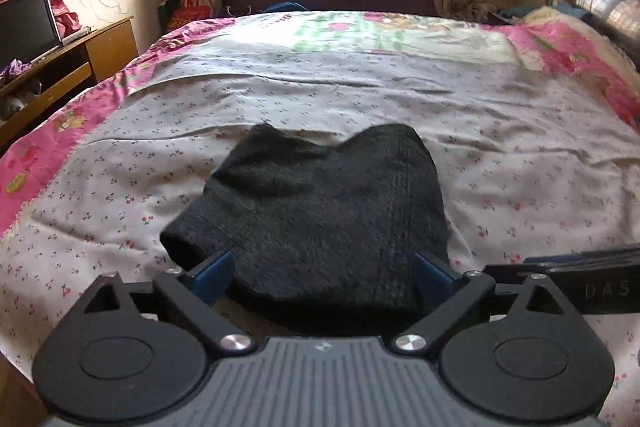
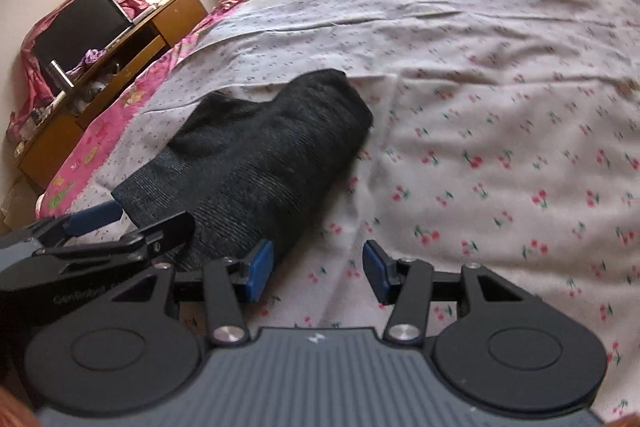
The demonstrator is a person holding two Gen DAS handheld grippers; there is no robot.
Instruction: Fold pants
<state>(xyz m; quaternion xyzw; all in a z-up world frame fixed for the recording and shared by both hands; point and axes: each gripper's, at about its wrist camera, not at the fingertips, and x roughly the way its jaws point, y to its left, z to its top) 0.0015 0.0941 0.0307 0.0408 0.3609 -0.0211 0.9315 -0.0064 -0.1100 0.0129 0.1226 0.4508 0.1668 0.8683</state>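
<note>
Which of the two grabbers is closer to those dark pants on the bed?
Left. The left gripper sits open with the dark pants between its fingers. The right gripper is open over the bedsheet, beside the pants' edge.

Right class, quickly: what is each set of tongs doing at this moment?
Left tongs: open wide, straddling the dark folded pants, not clamped.
Right tongs: open, empty, over the bedsheet beside the pants.

pants (image 1: 320, 203) | dark grey knit | folded compact bundle | lying on bed

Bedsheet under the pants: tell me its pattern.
The bedsheet is white with small red cherries on green stems, clearest in the right wrist view.
</note>
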